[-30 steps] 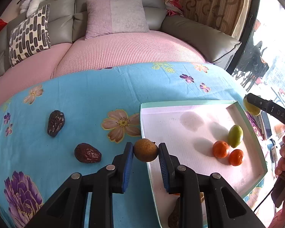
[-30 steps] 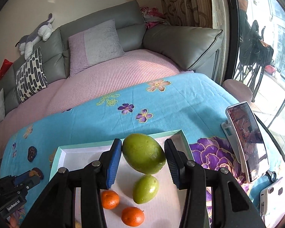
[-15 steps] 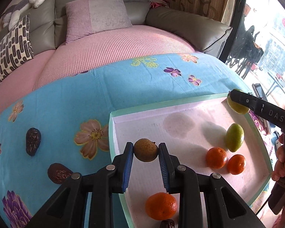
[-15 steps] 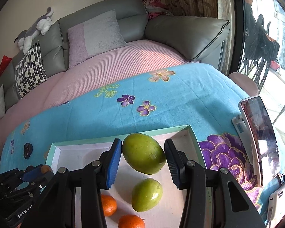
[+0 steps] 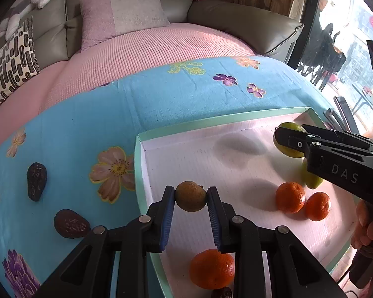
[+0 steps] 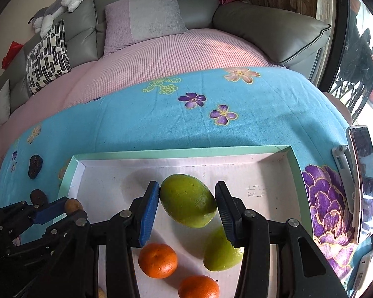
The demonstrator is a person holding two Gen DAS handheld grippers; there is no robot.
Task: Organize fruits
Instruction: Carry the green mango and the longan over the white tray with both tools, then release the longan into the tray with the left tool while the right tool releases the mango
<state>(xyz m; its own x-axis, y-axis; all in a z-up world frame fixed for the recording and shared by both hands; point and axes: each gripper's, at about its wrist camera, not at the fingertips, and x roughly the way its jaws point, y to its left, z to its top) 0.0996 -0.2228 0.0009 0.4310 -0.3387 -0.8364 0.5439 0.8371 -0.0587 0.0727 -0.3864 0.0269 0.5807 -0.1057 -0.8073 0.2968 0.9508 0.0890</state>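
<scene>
Both grippers have travelled further over the tray since a second ago; the brown fruit, then above the tray's left rim, now hangs over its white floor.

Left gripper [image 5: 191, 200] pinches small round brown fruit [image 5: 191, 196] between blue pads, held above the tray [image 5: 139, 164] near its left wall. One mandarin [image 5: 212, 268] lies below it at the near end.

Right gripper [image 6: 187, 204] clamps large green mango [image 6: 188, 204], tilted, raised over the tray's middle. Beneath it: smaller green mango [image 6: 220, 254], two mandarins [image 6: 158, 260] side by side.

Left of the tray, two dark dried dates [image 5: 71, 224] lie apart on blue floral cloth [image 5: 92, 124].

Beyond: pink-covered grey sofa [image 6: 273, 22], lilac cushion [image 6: 146, 15]. Phone on stand [image 6: 361, 176] right of the tray.
</scene>
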